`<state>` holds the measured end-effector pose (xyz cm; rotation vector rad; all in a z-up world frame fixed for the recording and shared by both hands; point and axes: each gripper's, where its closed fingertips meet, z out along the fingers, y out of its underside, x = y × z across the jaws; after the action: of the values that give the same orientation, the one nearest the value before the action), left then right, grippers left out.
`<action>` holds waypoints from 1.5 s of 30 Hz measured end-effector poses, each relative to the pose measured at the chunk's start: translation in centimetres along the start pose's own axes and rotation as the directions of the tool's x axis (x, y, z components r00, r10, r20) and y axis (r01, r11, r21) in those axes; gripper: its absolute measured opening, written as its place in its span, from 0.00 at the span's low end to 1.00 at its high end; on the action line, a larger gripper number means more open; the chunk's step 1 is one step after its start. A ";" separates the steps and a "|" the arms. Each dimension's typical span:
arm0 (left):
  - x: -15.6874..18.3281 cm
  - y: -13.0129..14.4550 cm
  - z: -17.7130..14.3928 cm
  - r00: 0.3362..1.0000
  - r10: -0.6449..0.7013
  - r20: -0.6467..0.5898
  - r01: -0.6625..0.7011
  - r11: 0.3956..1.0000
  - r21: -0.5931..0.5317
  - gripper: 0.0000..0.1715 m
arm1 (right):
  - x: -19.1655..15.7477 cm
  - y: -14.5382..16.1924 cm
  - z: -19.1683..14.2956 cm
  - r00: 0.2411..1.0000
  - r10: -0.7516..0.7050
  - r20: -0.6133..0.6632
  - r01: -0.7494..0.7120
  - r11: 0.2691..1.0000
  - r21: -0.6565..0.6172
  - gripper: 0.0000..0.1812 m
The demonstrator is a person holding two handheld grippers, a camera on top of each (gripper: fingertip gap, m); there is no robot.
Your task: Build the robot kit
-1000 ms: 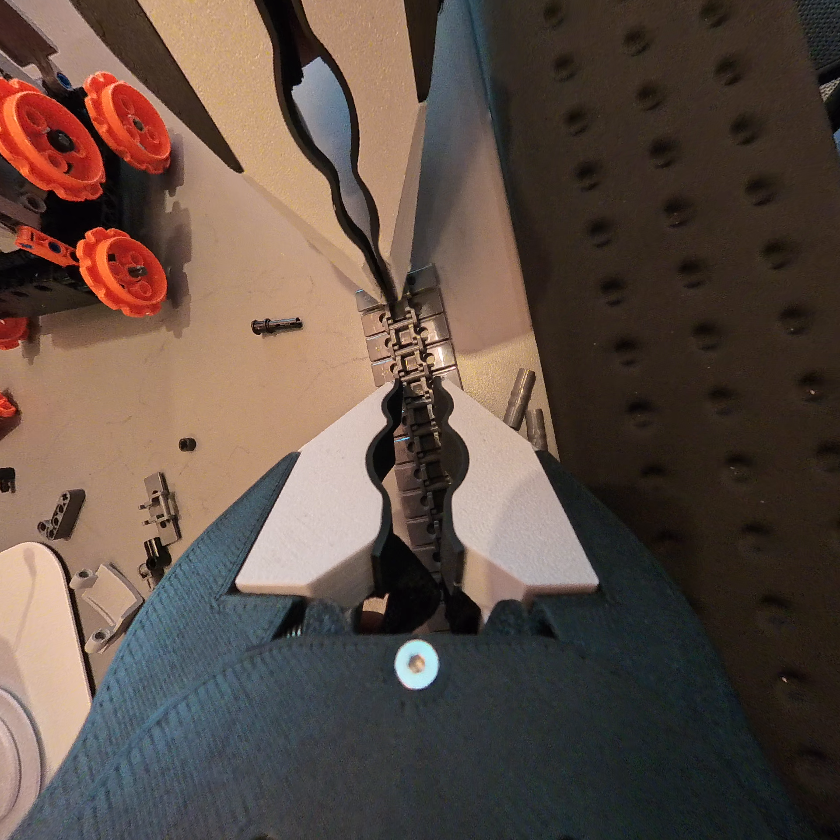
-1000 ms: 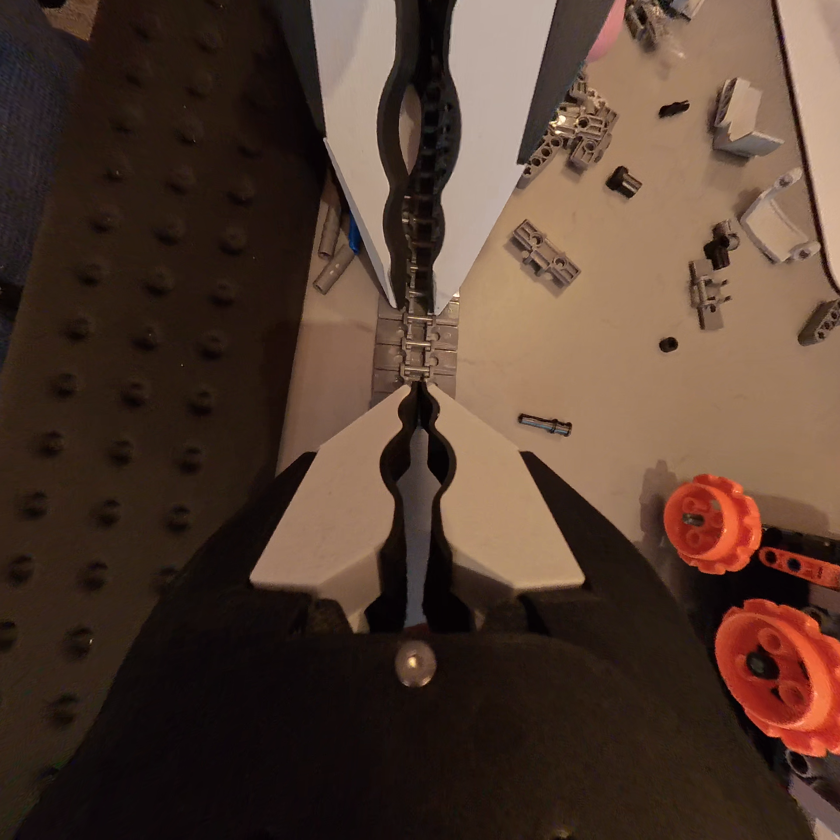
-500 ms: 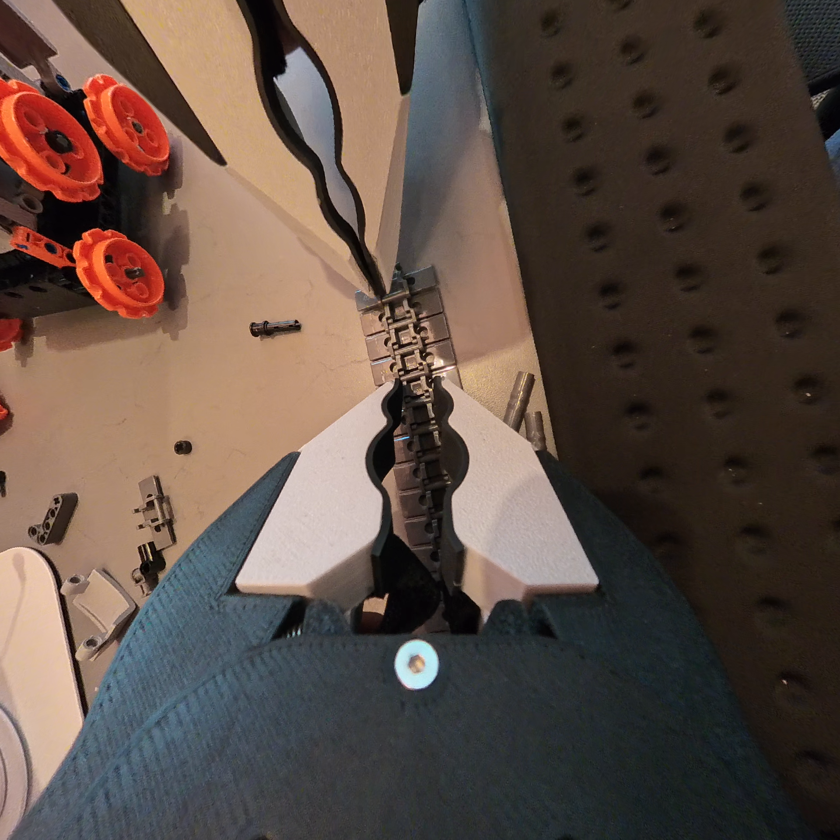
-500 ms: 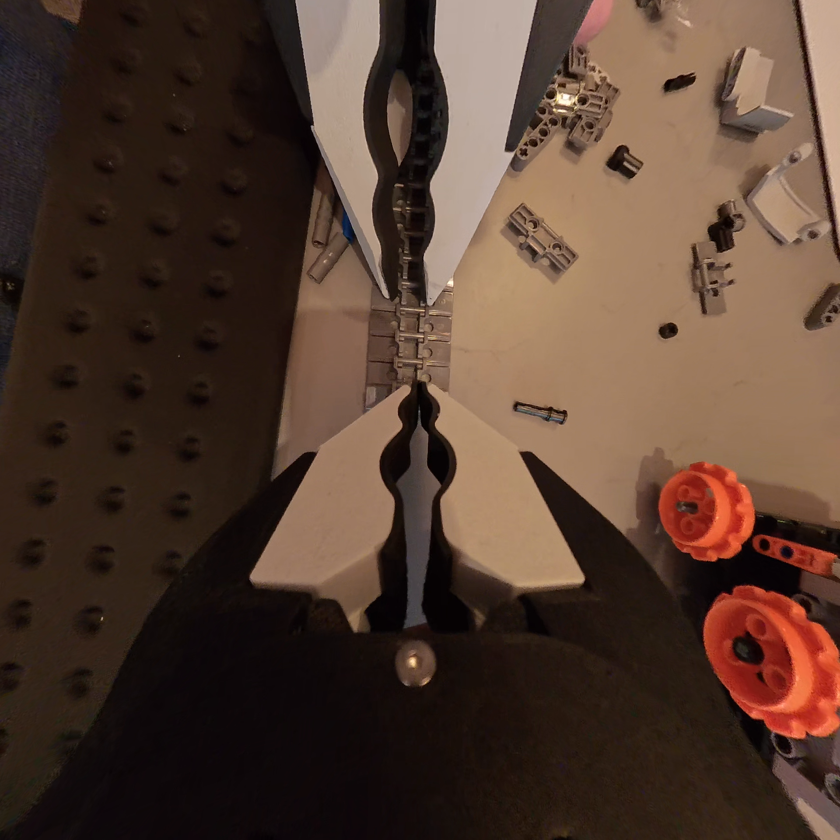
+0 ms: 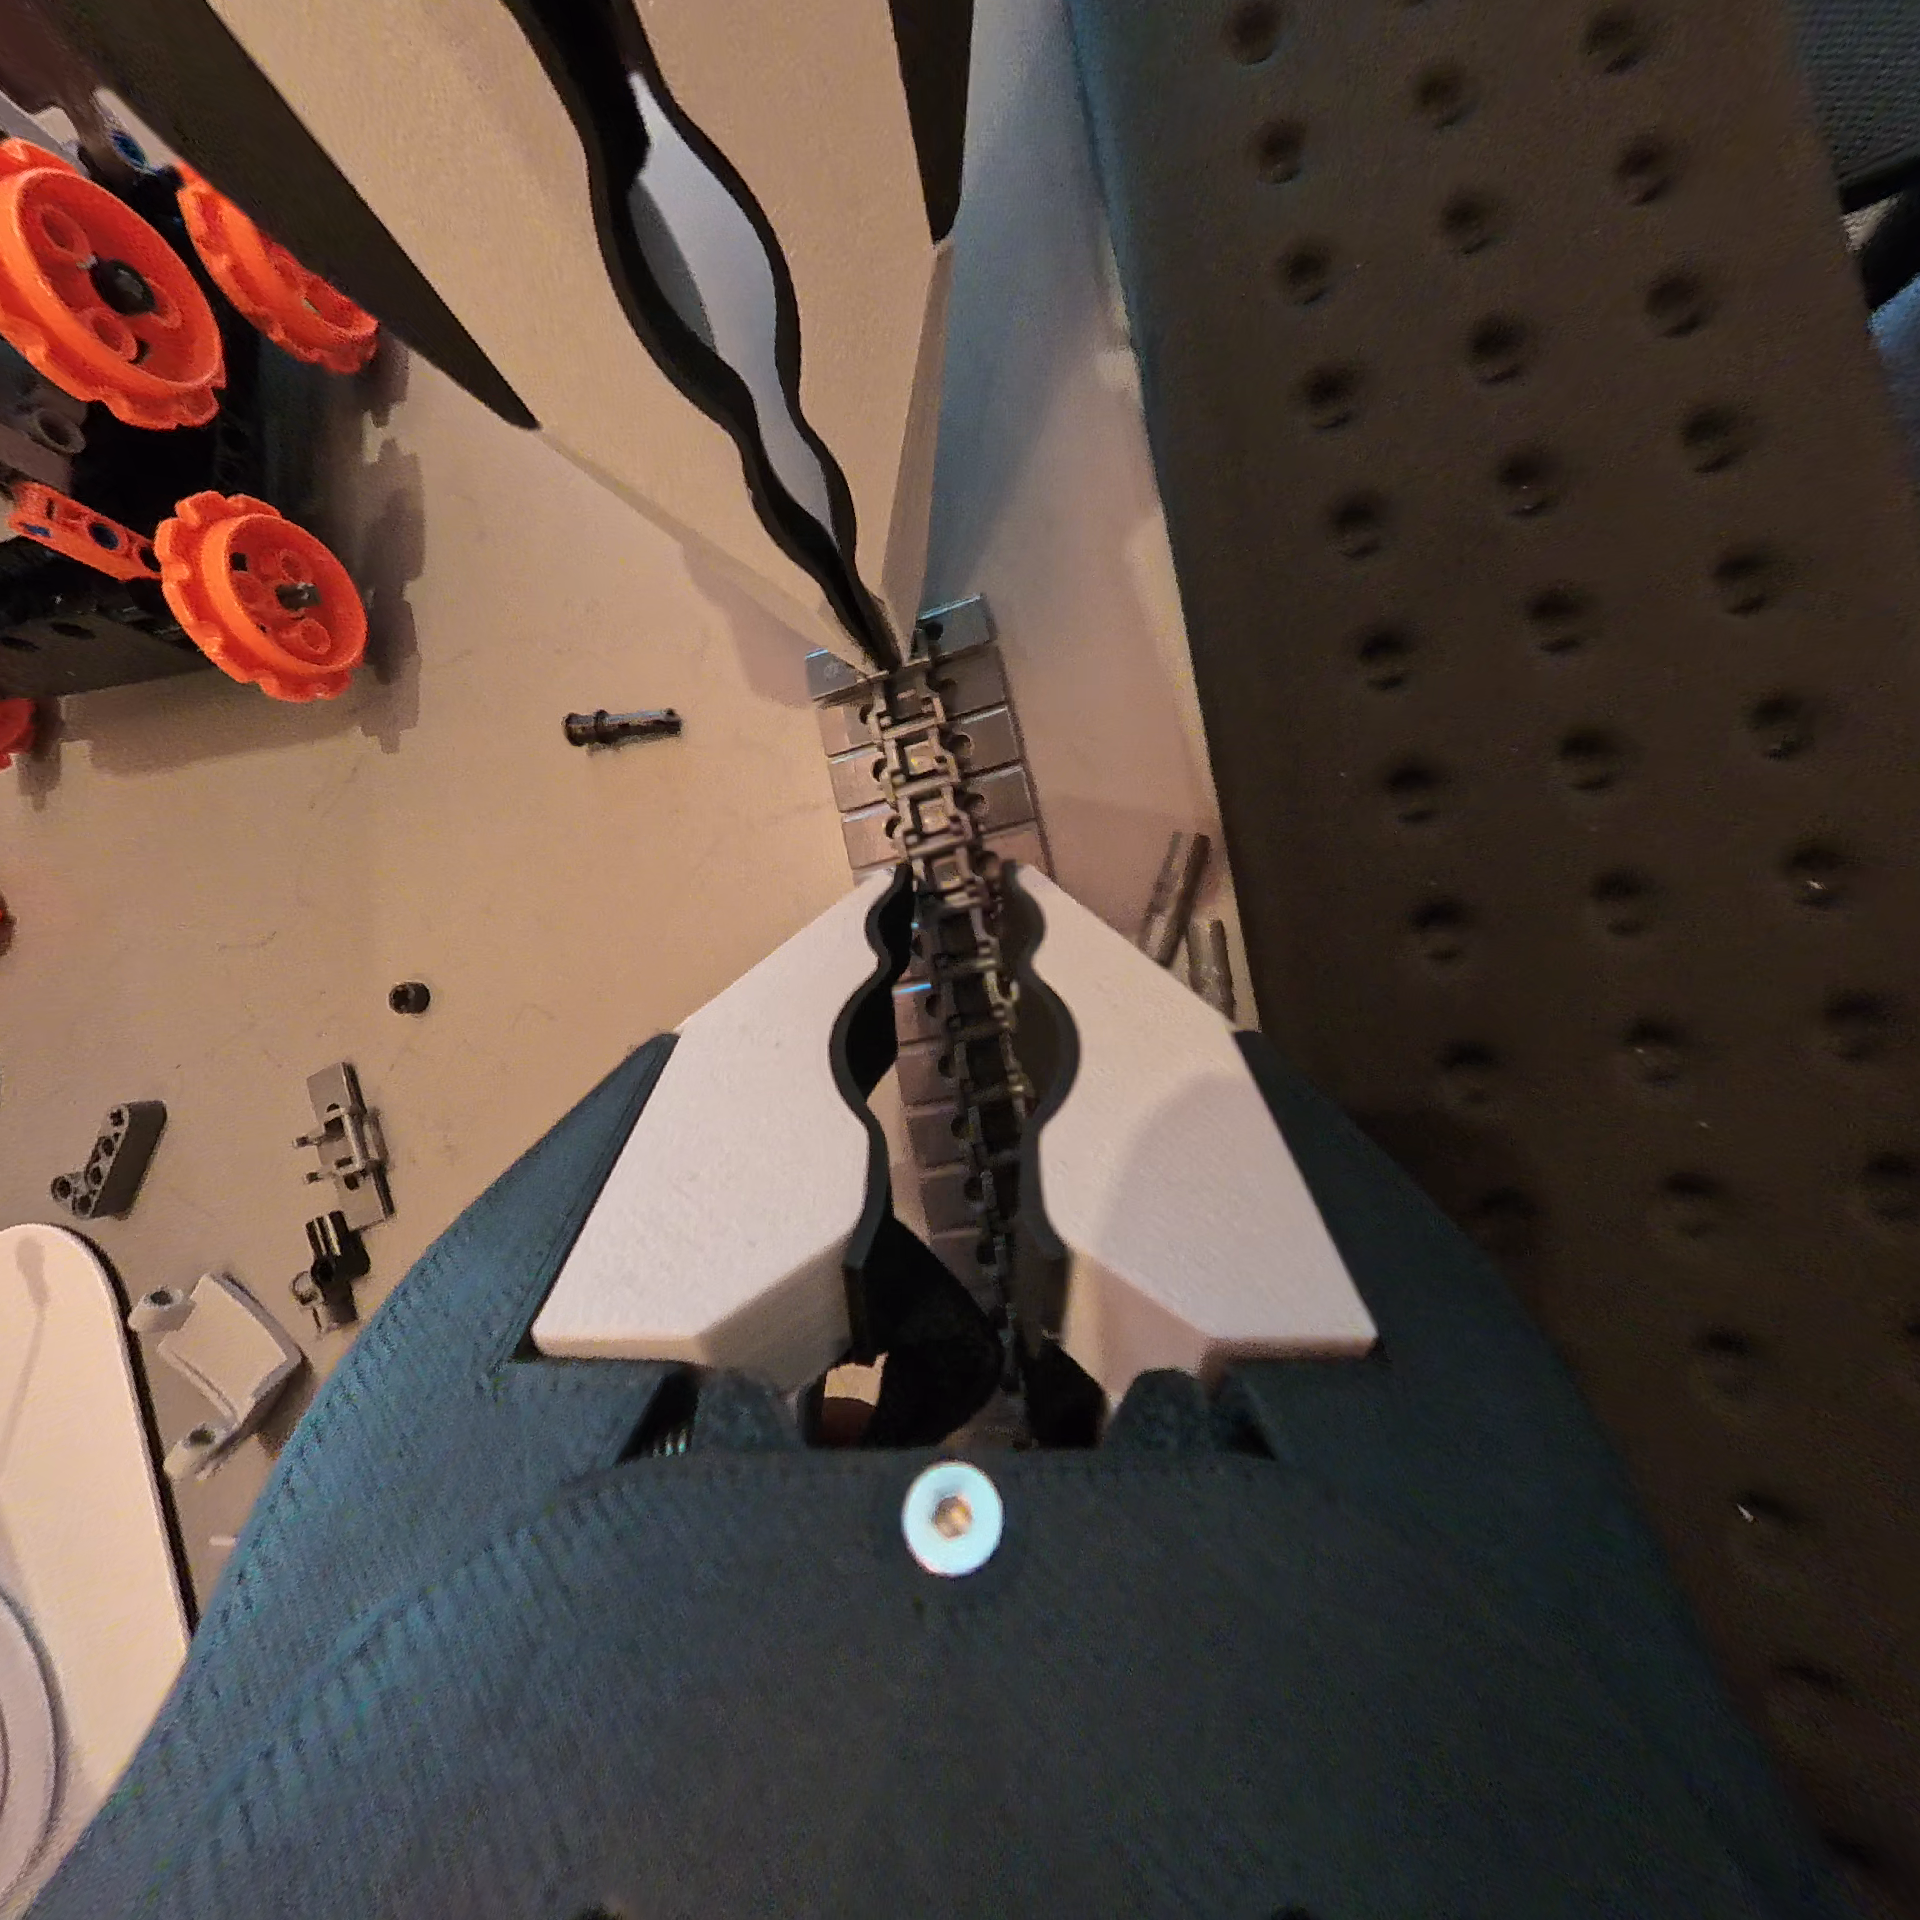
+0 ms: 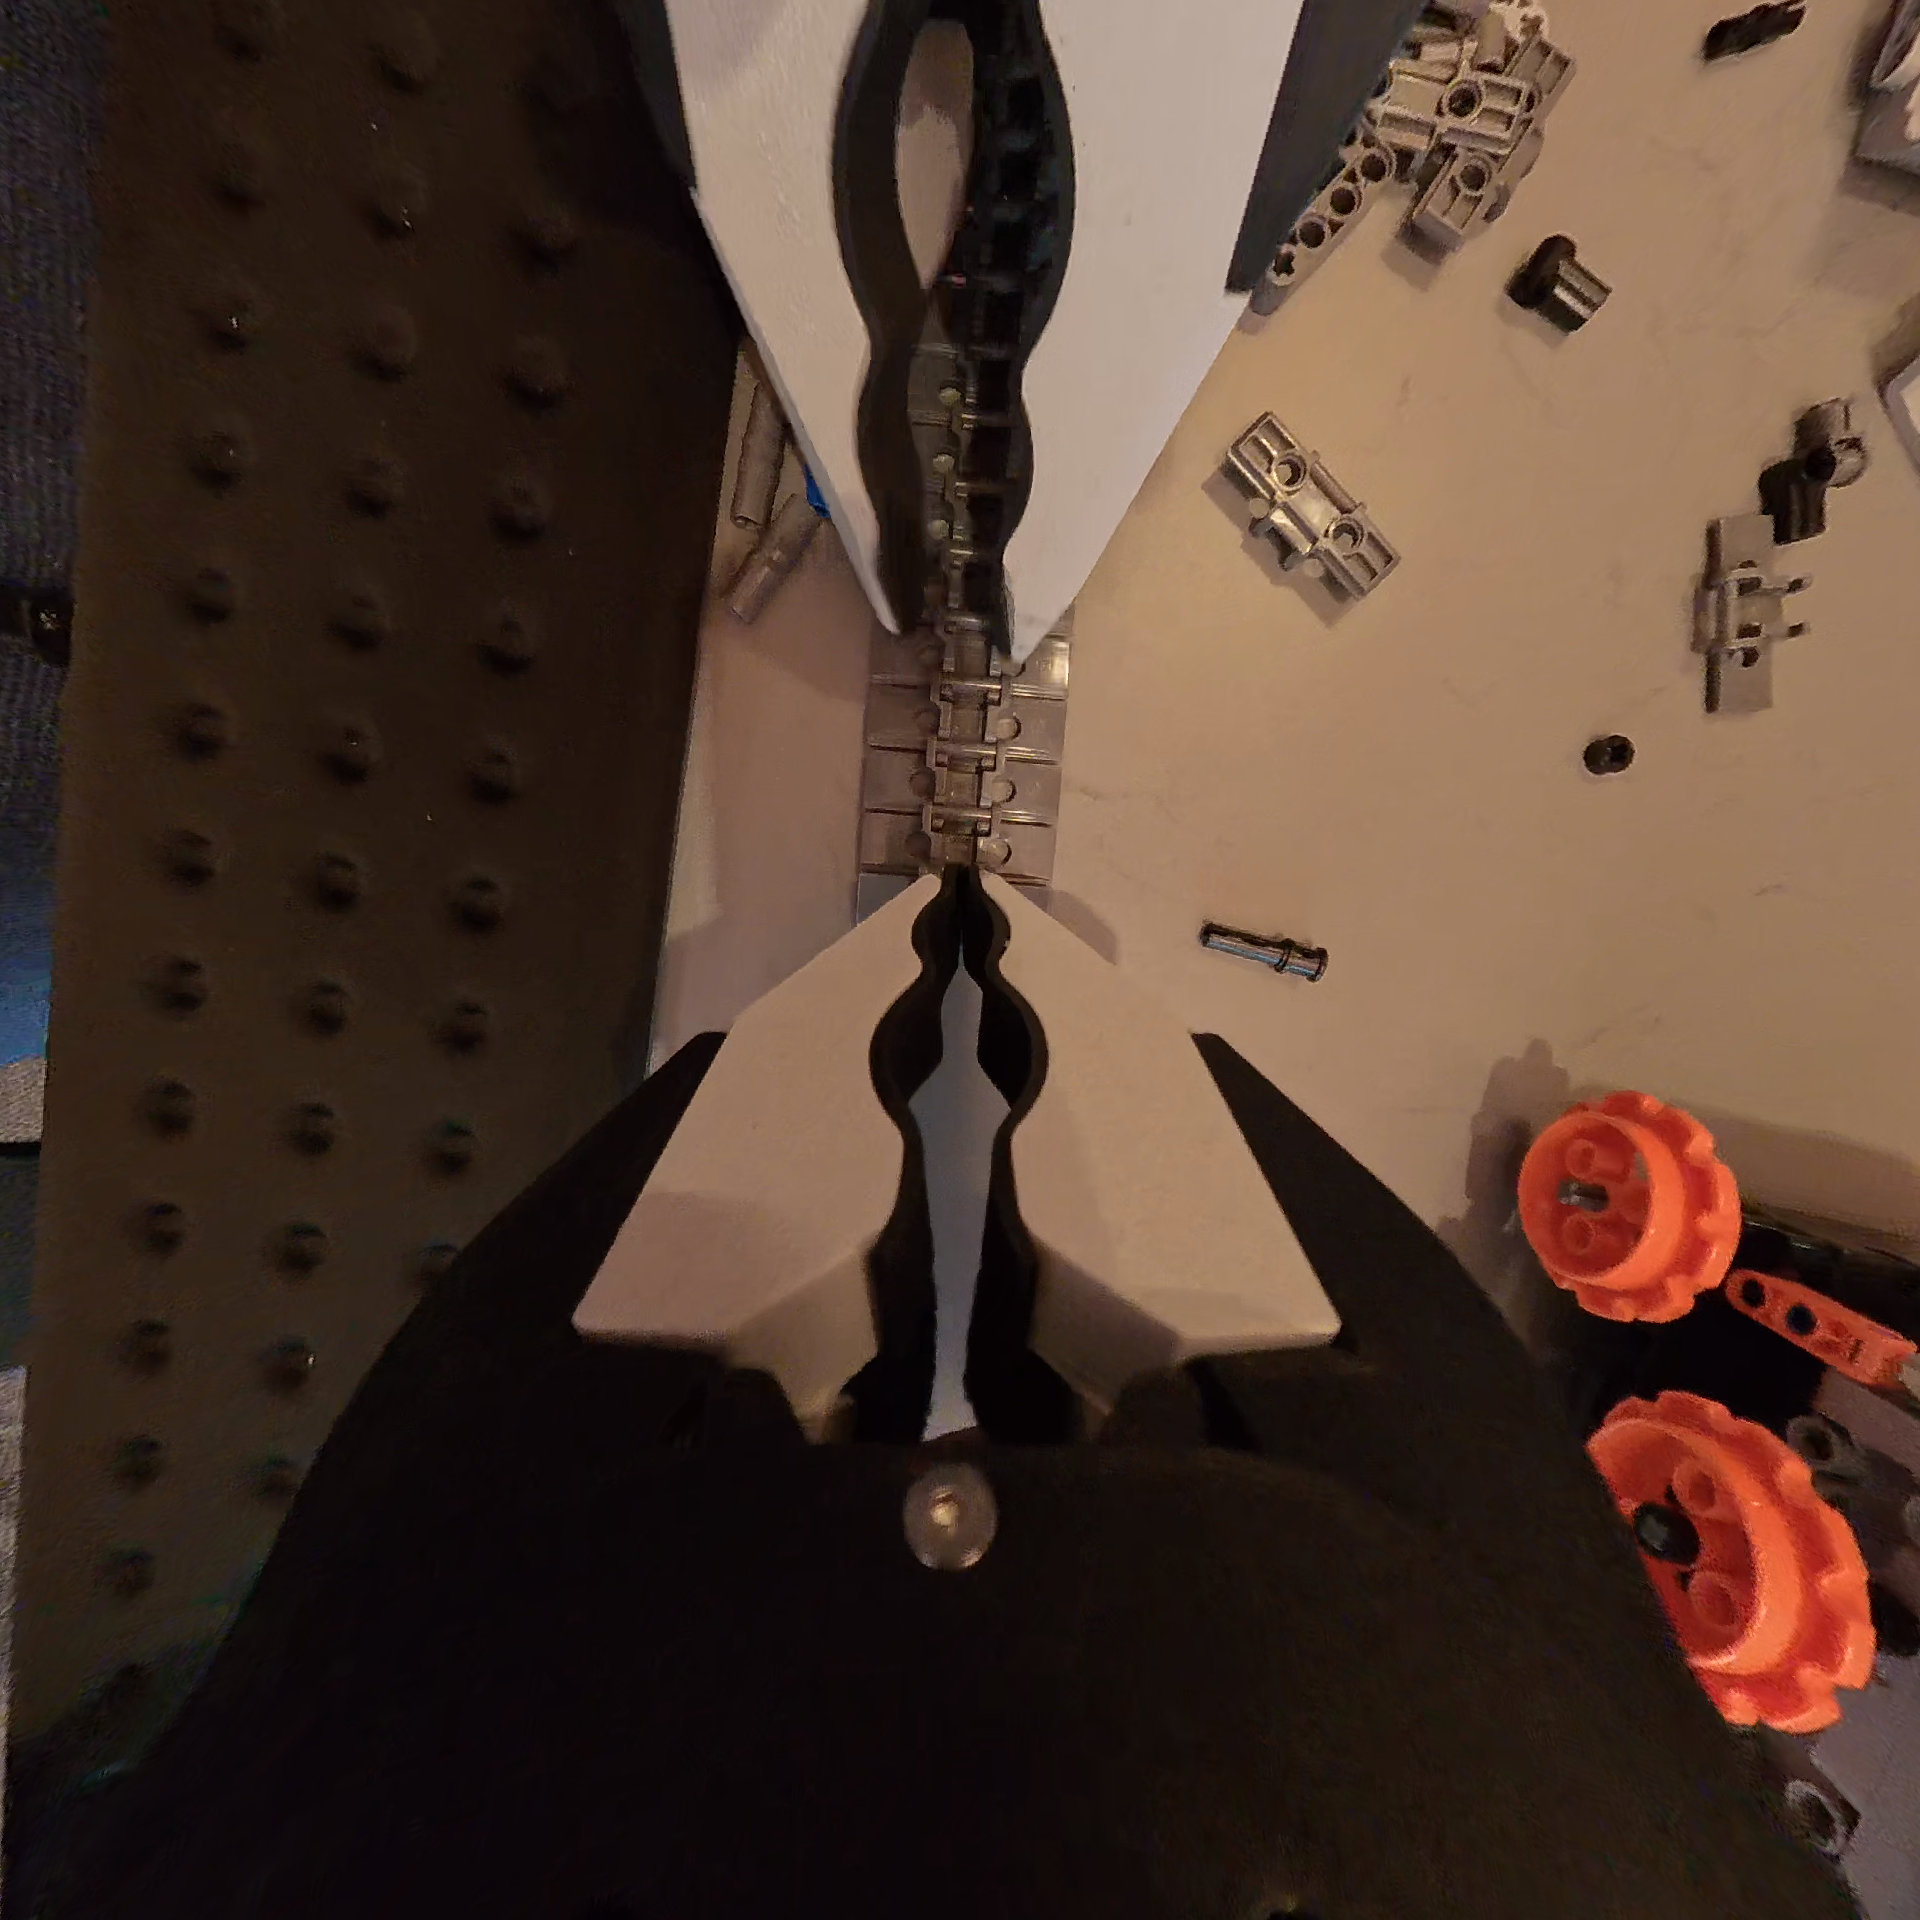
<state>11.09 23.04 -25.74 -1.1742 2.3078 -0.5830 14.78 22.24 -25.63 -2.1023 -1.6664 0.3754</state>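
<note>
Both claws face each other over the beige tabletop (image 5: pixel 312 852). Left claw (image 5: pixel 956 883) is clamped on the grey plastic tread chain (image 5: pixel 940 769), right claw (image 6: pixel 961 883) is pinched together on its other end

left gripper (image 5: pixel 956 883): fingers closed | right gripper (image 6: pixel 961 883): fingers closed, tip-to-tip with left

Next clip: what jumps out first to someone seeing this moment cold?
A grey track chain stretched at centre between two facing grippers: the left gripper shut along one stretch, the right gripper pinching its end. Orange toothed wheels sit on a dark frame beside it, small grey parts scattered across the table.
</note>
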 end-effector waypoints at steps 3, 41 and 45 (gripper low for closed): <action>-0.4 0.8 -1.7 1.000 -0.020 0.023 0.021 1.000 -0.017 0.12 | 0.0 0.1 0.0 1.000 0.010 0.029 -0.009 0.999 -0.032 0.00; -5.1 5.1 -1.8 0.943 0.075 0.324 -0.010 0.980 -0.198 0.03 | 4.9 -3.3 0.5 0.967 0.126 -0.220 -0.105 0.989 0.105 0.06; -5.5 4.9 -1.6 0.936 0.063 0.345 -0.003 0.985 -0.171 0.02 | 5.6 -3.0 0.5 0.957 0.159 -0.242 -0.128 0.982 0.138 0.06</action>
<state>9.94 30.52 -25.98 -1.2025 2.0931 -0.1489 13.29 28.37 -24.32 -2.0889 -1.3187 0.2344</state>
